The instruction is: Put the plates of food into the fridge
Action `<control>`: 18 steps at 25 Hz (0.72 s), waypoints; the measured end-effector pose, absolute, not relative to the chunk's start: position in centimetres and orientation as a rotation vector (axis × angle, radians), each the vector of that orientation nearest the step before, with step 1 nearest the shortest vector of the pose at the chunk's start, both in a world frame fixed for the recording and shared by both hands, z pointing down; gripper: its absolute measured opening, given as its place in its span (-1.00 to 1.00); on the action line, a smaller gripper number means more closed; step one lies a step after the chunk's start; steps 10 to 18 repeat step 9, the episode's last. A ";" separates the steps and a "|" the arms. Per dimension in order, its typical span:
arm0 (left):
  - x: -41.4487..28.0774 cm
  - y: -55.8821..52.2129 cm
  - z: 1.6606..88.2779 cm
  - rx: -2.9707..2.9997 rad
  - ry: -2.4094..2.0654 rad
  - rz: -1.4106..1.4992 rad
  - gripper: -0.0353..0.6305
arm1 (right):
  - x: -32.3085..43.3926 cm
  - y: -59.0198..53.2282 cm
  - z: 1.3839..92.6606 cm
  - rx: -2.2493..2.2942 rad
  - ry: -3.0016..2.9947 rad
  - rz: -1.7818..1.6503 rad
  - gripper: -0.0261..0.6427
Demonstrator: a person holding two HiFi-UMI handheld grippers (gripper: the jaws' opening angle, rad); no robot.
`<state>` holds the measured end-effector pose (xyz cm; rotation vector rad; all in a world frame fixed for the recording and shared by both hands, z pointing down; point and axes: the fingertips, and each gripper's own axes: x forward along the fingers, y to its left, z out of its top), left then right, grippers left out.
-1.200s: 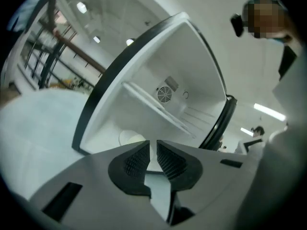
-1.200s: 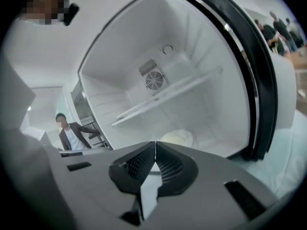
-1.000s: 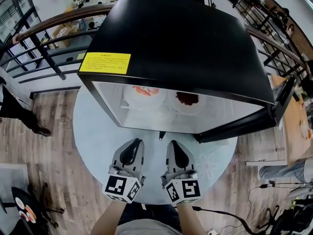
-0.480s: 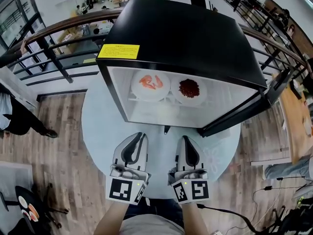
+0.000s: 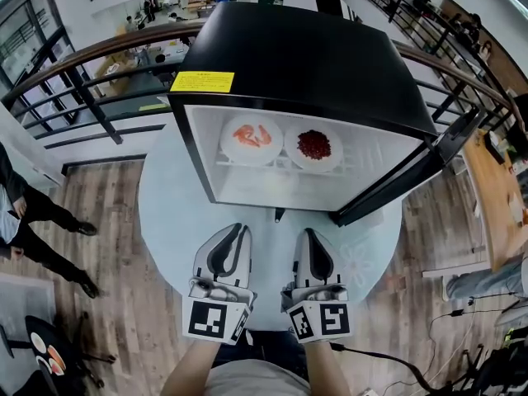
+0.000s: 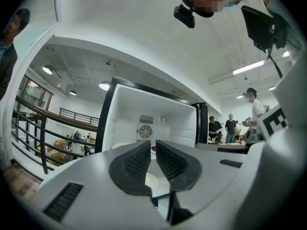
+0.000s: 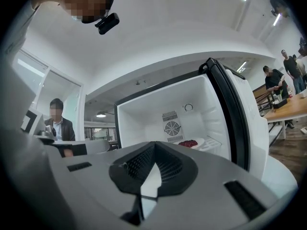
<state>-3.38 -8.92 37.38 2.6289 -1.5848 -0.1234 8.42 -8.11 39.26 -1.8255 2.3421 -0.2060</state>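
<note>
A small black fridge (image 5: 305,56) stands on a round pale table (image 5: 165,221), its door (image 5: 417,176) swung open to the right. Inside it sit two white plates side by side: one with orange-red food (image 5: 250,139) on the left, one with dark red food (image 5: 314,145) on the right, also seen in the right gripper view (image 7: 192,143). My left gripper (image 5: 238,231) hovers over the table in front of the fridge, jaws a narrow gap apart with nothing between them (image 6: 153,146). My right gripper (image 5: 307,234) is beside it, shut and empty (image 7: 154,145).
The open door juts out past the table's right edge. A curved railing (image 5: 91,56) runs behind the fridge. A person's legs (image 5: 41,221) are on the wooden floor at left. Cables (image 5: 412,361) lie on the floor at lower right.
The head view has tilted, so the fridge's inside and both plates show more fully. Both grippers sit slightly lower in the picture, jaws unchanged. The person at left has walked on.
</note>
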 end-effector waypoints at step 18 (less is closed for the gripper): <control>-4.1 -8.7 37.4 2.614 -1.591 -0.127 -0.78 | 7.7 -7.7 39.2 -1.826 2.348 -0.200 -0.89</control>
